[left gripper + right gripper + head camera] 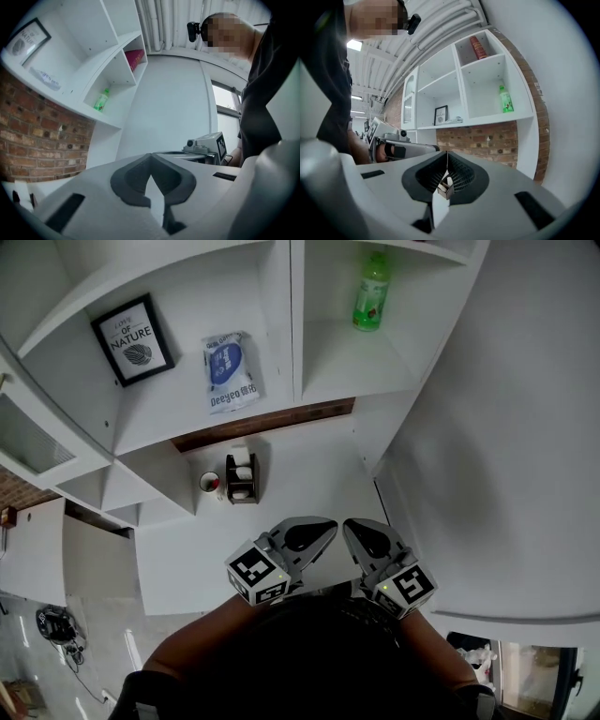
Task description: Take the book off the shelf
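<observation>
White shelf [440,79] on brick, and the red book [477,47] sits in its top right compartment, directly above the one with the green bottle [504,99]. It looks to be leaning rather than standing straight. The head view cuts off below that compartment, so only my two gripper views show it.

Both tools hang low and near me, over the white surface [309,465], well away from the book. The left gripper [150,157] has its jaws closed tip to tip with nothing in them. The right gripper [446,154] is likewise closed. A small brown box shape [444,186] shows in the slot behind its tips, but I judge that to be something on the surface beyond, not a thing I hold.

The task has not really begun, and the step in hand is the reach. To do it well I would open one pair of jaws wide before getting close and lift high enough to enter the top compartment level. I would keep clear of the divider and of the shelf board under the book. Because the book leans, I would match my jaws to its tilt and take it across the covers near the spine. I would squeeze firmly before drawing it straight out towards me, so it neither slides nor catches the compartment edge. The other gripper can stay low, out of the way.
</observation>
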The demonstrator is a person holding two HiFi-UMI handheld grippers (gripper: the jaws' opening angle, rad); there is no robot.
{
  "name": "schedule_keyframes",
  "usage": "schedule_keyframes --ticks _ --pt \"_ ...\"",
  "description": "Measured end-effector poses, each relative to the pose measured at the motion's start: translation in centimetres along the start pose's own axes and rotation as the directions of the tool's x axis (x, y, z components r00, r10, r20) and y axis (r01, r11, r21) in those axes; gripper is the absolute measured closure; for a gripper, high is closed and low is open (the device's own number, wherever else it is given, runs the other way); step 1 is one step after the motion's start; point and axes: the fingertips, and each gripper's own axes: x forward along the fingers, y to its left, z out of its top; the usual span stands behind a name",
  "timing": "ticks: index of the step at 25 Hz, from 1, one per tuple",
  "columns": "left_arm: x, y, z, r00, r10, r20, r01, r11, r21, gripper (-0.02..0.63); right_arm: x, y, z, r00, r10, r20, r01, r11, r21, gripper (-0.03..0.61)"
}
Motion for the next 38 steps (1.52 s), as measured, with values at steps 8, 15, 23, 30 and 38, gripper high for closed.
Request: schedule_keyframes --ticks 8,15,23,30,38 --pt "3.5 0.9 12.2 0.994 -0.033 0.104 0.012 0.98 0.199 0.607 1.4 -4.3 13.6 0.977 0.124 0.176 -0.098 0.984 -0.149 0.56" --pt "6.2 1.2 23.1 0.984 -0.041 0.173 -0.026 0.93 0.367 0.607 1.1 -6.3 25.9 0.945 0.187 0.269 -0.106 0.951 -0.291 0.558" --pt "8.1 0.4 34.1 0.979 -0.073 0.188 -0.029 0.871 0.491 0.606 1.5 -8.3 38.4 0.931 0.199 0.305 -0.075 0.924 -0.375 0.461" --pt "8.9 -0.5 40.9 0.98 -0.096 0.177 -0.03 0.8 0.599 0.606 3.2 -12.0 46.3 0.938 0.061 0.341 0.069 0.932 -0.357 0.337" --pt "10.4 0.5 42.6 0.985 -0.091 0.145 -0.017 0.79 0.613 0.606 7.5 -16.4 49.2 0.965 -0.055 0.255 0.116 0.967 -0.228 0.259"
